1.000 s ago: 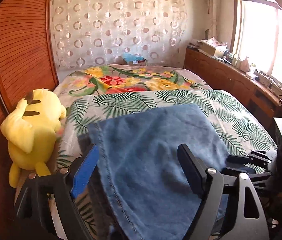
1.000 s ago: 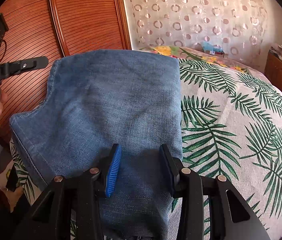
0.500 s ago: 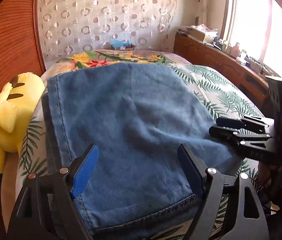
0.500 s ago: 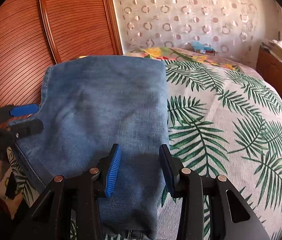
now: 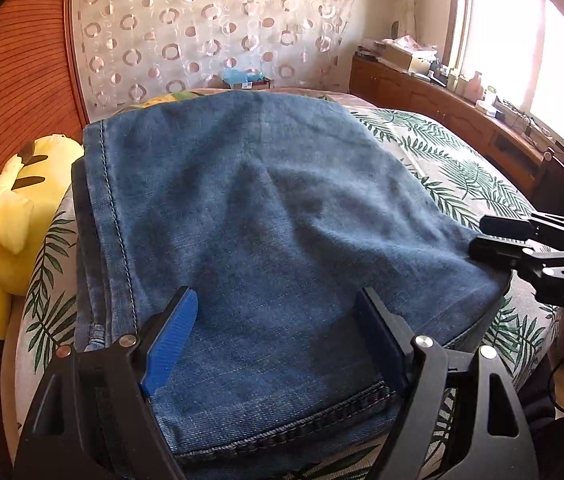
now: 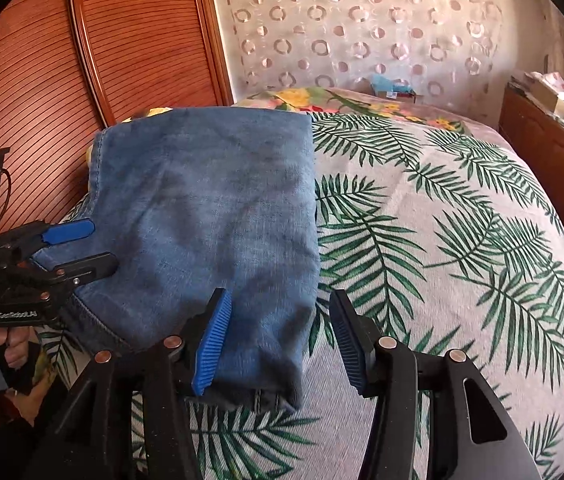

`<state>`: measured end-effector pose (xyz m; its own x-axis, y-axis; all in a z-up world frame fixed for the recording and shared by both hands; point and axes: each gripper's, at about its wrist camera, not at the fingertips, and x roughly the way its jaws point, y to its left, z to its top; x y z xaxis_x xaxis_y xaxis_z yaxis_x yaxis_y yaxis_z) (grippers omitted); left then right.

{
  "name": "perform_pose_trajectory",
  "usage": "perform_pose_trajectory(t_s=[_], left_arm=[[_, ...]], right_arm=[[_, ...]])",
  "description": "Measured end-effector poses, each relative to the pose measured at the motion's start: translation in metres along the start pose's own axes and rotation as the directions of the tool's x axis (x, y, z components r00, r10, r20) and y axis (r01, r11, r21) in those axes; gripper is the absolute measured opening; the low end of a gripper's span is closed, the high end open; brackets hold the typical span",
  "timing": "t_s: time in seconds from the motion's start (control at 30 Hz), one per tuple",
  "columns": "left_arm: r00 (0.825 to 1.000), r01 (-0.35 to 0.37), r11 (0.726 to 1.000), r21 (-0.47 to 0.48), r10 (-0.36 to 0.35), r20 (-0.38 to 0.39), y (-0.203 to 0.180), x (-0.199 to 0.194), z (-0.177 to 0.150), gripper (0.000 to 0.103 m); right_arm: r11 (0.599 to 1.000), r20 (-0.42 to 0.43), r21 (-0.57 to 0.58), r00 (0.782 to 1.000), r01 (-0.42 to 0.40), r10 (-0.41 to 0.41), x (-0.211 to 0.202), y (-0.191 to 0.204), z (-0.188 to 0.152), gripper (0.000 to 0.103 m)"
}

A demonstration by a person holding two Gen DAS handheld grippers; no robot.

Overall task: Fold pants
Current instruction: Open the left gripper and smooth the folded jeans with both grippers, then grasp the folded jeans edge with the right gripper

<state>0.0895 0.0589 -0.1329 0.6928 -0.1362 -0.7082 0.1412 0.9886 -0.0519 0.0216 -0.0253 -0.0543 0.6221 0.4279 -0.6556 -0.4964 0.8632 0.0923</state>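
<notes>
The blue denim pants (image 5: 266, 232) lie folded into a thick stack on the leaf-print bed cover (image 5: 457, 168). They also show in the right wrist view (image 6: 218, 208). My left gripper (image 5: 278, 336) is open and empty, its fingers spread just above the near hemmed edge of the stack. It shows from the side in the right wrist view (image 6: 92, 248), at the stack's left edge. My right gripper (image 6: 278, 340) is open and empty over the stack's near right corner. It shows in the left wrist view (image 5: 485, 236) at the stack's right edge.
A yellow plush toy (image 5: 14, 216) lies between the bed and the wooden headboard (image 6: 82, 60) on the left. A wooden sideboard (image 5: 461, 120) with clutter runs under the window on the right. A patterned curtain (image 5: 210, 32) hangs behind the bed.
The raised denim layer came down flat onto the stack. Both grippers have drawn back a little toward the near edge, open throughout.
</notes>
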Motion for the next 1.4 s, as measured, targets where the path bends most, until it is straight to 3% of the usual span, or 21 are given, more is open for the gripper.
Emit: perform_pose_trajectory(t_s=[0.53,0.83,0.9,1.0,1.07,1.4], left_arm=[[1.0,-0.009,1.0,0.001,0.009,0.01,-0.001,0.001,-0.004,0.082],[1.0,-0.008,1.0,-0.003,0.008,0.008,0.0,0.0,-0.004,0.082],[1.0,-0.001,1.0,-0.013,0.001,0.003,0.002,-0.001,-0.003,0.082],[1.0,0.015,0.999,-0.03,-0.015,0.009,0.006,-0.012,0.003,0.082],[0.999,0.009,1.0,-0.03,-0.008,0.033,0.009,-0.022,0.006,0.082],[0.989,-0.06,0.996,-0.07,0.069,0.133,0.049,-0.079,0.018,0.082]], right_arm=[[0.999,-0.032,0.026,0.999,-0.034,0.035,0.01,0.001,-0.009,0.053],[0.991,-0.02,0.073,0.993,-0.115,0.117,0.01,-0.004,-0.01,0.028],[0.989,-0.017,0.069,0.991,-0.132,0.133,0.008,-0.006,-0.007,0.026],[0.991,0.019,0.044,0.991,-0.13,0.13,-0.004,-0.002,0.003,0.024],[0.99,0.048,0.034,0.99,-0.137,0.135,-0.013,-0.001,0.012,0.015],[0.975,0.143,-0.106,0.967,-0.197,0.211,-0.045,0.051,0.065,0.009]])
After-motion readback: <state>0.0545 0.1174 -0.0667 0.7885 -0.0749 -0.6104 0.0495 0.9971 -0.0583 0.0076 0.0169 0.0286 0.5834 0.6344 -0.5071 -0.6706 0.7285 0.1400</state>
